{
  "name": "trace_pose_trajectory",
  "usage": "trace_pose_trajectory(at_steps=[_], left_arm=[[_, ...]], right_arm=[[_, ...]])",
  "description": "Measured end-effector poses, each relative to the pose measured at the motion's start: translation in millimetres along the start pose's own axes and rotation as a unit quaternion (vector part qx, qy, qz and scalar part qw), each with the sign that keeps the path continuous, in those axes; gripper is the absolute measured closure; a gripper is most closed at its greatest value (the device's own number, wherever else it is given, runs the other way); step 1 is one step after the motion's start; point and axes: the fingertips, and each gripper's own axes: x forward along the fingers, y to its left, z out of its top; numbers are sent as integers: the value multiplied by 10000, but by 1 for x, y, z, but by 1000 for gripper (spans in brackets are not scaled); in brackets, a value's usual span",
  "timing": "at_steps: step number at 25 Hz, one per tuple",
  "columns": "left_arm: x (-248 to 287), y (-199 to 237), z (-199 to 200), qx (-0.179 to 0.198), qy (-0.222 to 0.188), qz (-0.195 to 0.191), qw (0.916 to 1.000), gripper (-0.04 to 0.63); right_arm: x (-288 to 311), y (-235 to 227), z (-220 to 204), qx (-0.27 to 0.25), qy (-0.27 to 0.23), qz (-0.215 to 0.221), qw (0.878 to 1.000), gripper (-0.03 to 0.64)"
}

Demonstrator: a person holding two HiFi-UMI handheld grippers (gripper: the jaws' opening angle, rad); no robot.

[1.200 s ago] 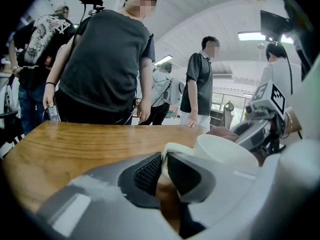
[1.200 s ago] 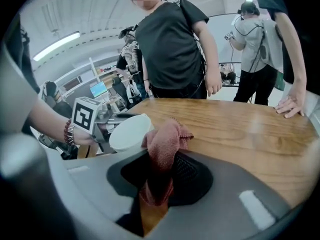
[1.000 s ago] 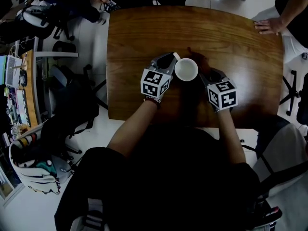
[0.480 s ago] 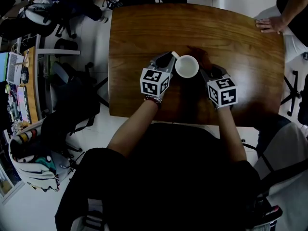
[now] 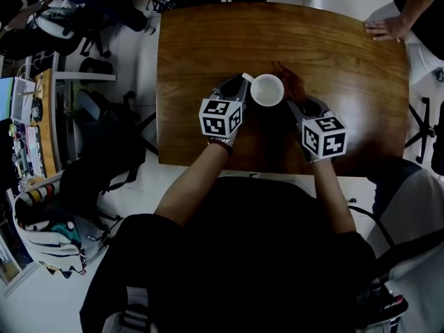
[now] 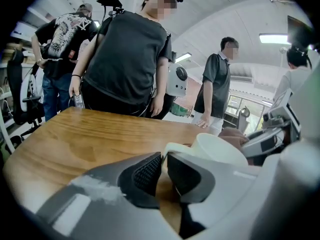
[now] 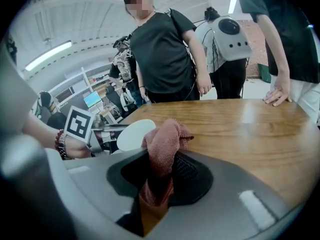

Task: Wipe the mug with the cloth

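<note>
- Left gripper (image 5: 240, 84): jaws nearly together w/ the mug (image 5: 267, 89) handle pinched between the pads. Clear in the left gripper view (image 6: 164, 160), where the white handle runs into the narrow gap.
- Right gripper (image 5: 296, 105): clamped tight on the cloth (image 5: 290, 83). In the right gripper view (image 7: 162, 181) the pinkish cloth (image 7: 163, 143) is bunched between the pads and a wad sticks out past the tips.
- Mug is mid-table (image 5: 347, 54), on the person's side, opening up, handle pointing at the left gripper. Can't tell if it's resting on the wood or lifted a bit.
- Cloth wad is just beside the mug on its right/far side. Prob touching the outer wall, but too dark there to be sure.
- Progress, imo: setup is done, w/ the mug held by the handle, the cloth in the other gripper and the two brought together. Looks like the wiping stage itself.
- Left to do: rubbing around the outside, maybe rim + inside, then put both down. Inside of the mug looks plain white from above, and there's no way to see how much has been wiped.
- Few ppl standing at the far side, one hand (image 5: 388, 30) resting on the table corner, well apart from the action.
</note>
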Motion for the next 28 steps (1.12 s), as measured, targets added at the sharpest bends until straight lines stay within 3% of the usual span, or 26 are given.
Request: trace_pose_trajectory(at_steps=[7,17,23,26,28], left_arm=[[-18,0,-11,28,80,-223,9997,557],[-35,1,-21,-65,109,-206,9997,555],[-38,0,-21,-129,115,-188,9997,554],[-46,3,-22,-118,110,-239,9996,554],[-47,4,-22,-112,117,-237,9996,554]], right_arm=[[30,-11,-21,-20,261,-277,9993,520],[35,-14,4,-288,104,-417,9987,520],[1,6,13,421,-406,-109,9982,520],[-9,23,1,1064,-564,85,9927,520],[-7,29,-7,1184,-578,130,9912,520]])
